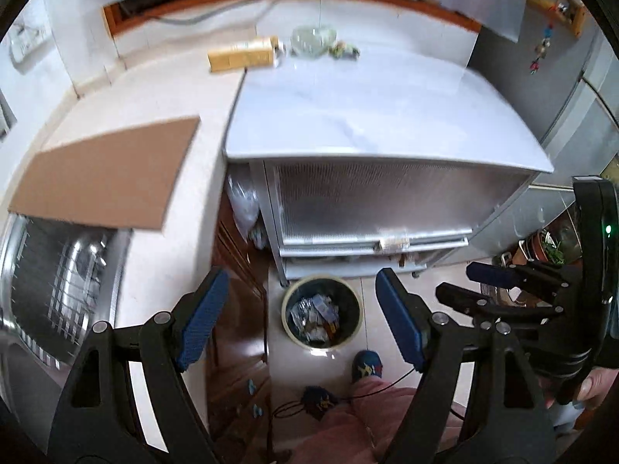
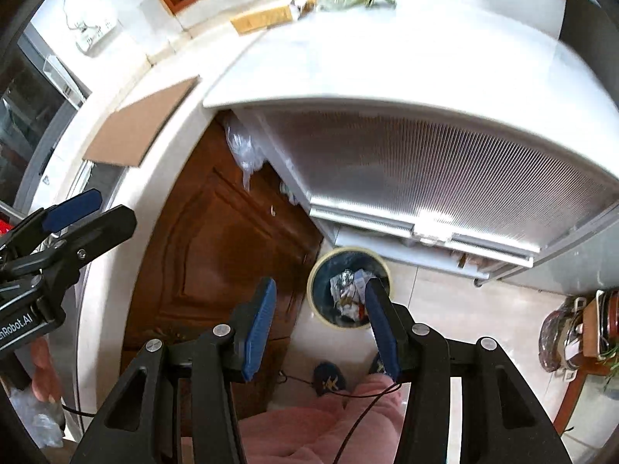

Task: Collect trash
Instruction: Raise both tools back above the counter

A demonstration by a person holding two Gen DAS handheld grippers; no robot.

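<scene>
1. The left tongs [image 1: 301, 321] are hanging wide open with nothing between the blue pads, above the floor in front of the bench.
2. The right tongs [image 2: 321, 328] are likewise standing wide apart and gripping nothing, hovering beside the left ones over the same patch of floor.
3. Below both is the trash bin [image 1: 323, 317], standing on the floor tiles just at the foot of the steel cabinet [image 1: 379, 208]; it is already holding crumpled foil and paper scraps.
4. On the white bench top [image 1: 348, 116], along its far edge, the remaining trash seems to be lying: a flattened yellow carton [image 1: 241, 56], a clear plastic container [image 1: 313, 40] and a small crumpled greenish wrapper [image 1: 344, 51] touching or just beside it.
5. Judging by looks, all three are light. The carton is probably stiff enough to pinch across its thin edge; the clear container is likely thin, springy and slippery, so gripping its rim would be safer than squeezing its body; the wrapper is soft and should be pinched at its bulk.
6. A flat cardboard sheet [image 1: 112, 174] is lying at the near left corner of the counter, partly overhanging the sink [image 1: 58, 282]; it is stiff and best taken by a free edge.
7. Readable writing: only "nRobot.AI" on the left tool's body in the right wrist view; the carton's print is too blurred.
</scene>
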